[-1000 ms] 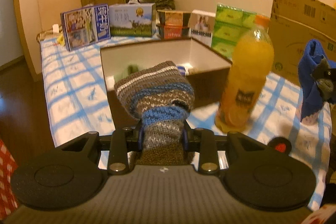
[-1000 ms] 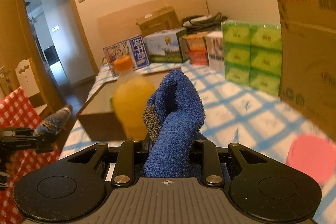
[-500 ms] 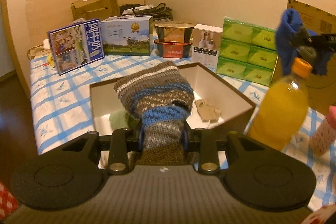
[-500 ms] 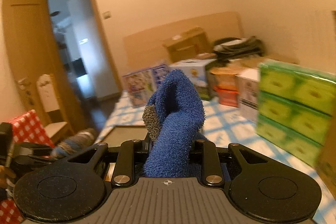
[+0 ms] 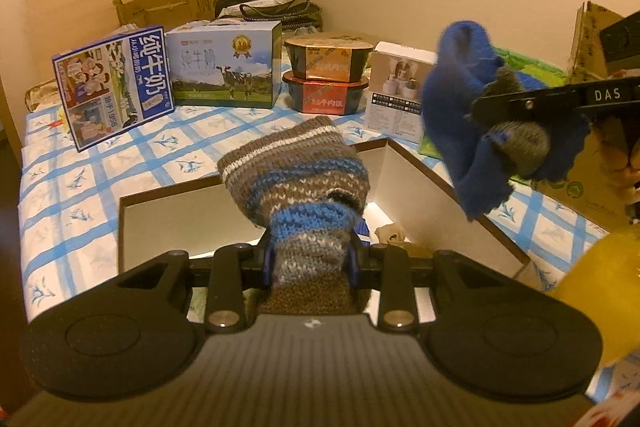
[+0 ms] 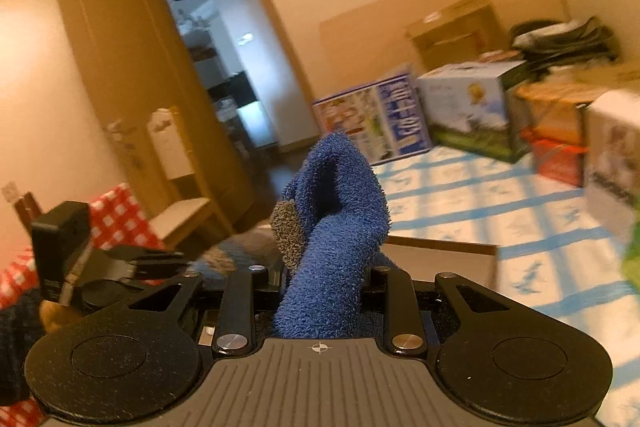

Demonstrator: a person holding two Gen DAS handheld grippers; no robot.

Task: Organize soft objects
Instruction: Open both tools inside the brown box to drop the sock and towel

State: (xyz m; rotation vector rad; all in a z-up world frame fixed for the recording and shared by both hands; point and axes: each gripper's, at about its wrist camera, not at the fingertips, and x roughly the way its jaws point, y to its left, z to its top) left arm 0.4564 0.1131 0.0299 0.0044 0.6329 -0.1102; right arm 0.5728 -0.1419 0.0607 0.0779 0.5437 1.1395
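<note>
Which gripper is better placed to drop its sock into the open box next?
Left, probably. The left gripper holds the striped sock directly over the box; the right gripper, clamping the blue sock, hangs nearer its far rim.

Two socks: one striped knit sock (image 5: 298,179), one blue terry sock (image 5: 460,115). One open cardboard box (image 5: 420,179). Two milk cartons (image 5: 114,85) (image 5: 224,67). Two stacked noodle bowls (image 5: 326,55) (image 5: 324,97). One orange juice bottle (image 5: 600,287).
</note>
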